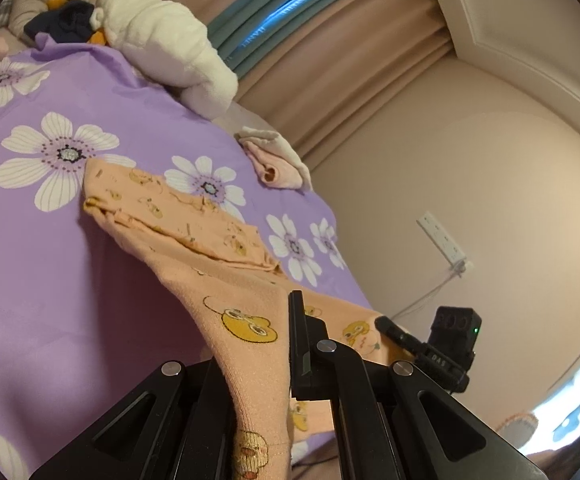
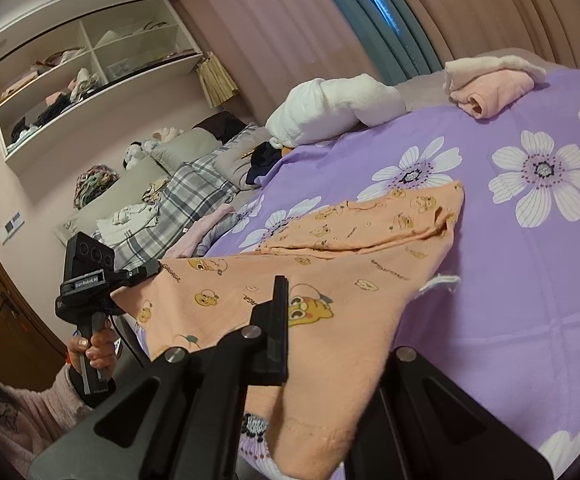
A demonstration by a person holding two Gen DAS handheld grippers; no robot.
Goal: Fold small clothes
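Over the purple flowered bed sheet (image 2: pixel 510 280), both my grippers are hanging onto the same peach garment with the little cartoon prints (image 2: pixel 350 280). My left gripper (image 1: pixel 266 344) has its jaws clamped on one edge of the cloth, the fabric running down between the fingers right at the bottom of the left wrist view. My right gripper (image 2: pixel 330 320) has its jaws pinched on the other edge, and the cloth drapes over so much that one finger is hidden under it. Between the two grips the near part is lifted off the bed and stretched out, while the far part lies on the sheet, already folded over on itself. From the right wrist view I can see my left hand (image 2: pixel 94 350) wrapped around the left gripper's handle. Further back on the bed there's a rolled white towel thing (image 2: pixel 330 108), a rolled pink garment (image 2: pixel 490 92) near the curtains (image 1: pixel 350 80), and a plaid blanket (image 2: pixel 186 200) with other clothes piled beside it. On the wall, a shelf (image 2: pixel 78 80) holds more stuff.
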